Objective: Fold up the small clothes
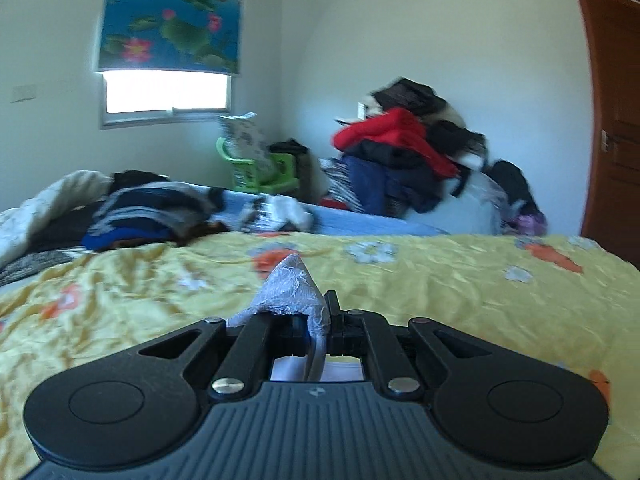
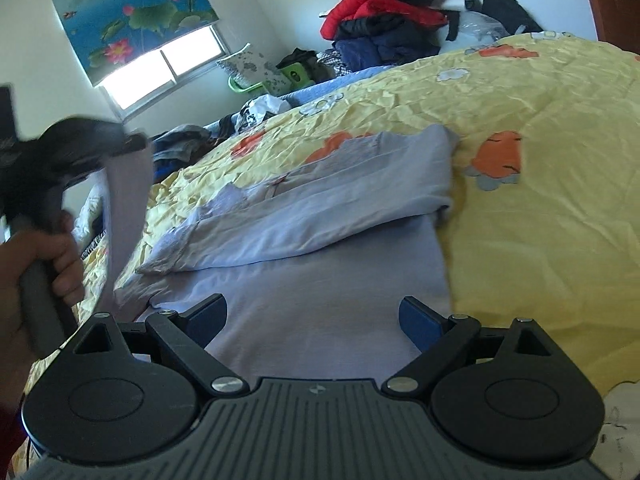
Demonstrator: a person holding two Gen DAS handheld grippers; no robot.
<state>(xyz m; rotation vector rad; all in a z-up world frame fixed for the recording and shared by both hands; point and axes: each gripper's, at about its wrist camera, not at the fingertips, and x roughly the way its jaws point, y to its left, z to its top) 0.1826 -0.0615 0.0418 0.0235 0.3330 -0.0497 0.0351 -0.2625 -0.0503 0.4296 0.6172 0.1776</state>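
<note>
A pale lavender garment (image 2: 320, 216) with lace trim lies spread on the yellow floral bedspread (image 2: 540, 220), its far part folded over. My left gripper (image 1: 308, 320) is shut on a lace-edged corner of the garment (image 1: 290, 288) and holds it lifted above the bed. It shows at the left of the right wrist view (image 2: 132, 144), with a strip of the cloth hanging from it. My right gripper (image 2: 314, 320) is open and empty, low over the near part of the garment.
A heap of dark clothes (image 1: 140, 212) lies at the far left of the bed. A big pile of red, blue and black clothes (image 1: 404, 156) stands by the wall. A green chair (image 1: 260, 168) sits under the window. A brown door (image 1: 612, 120) is at the right.
</note>
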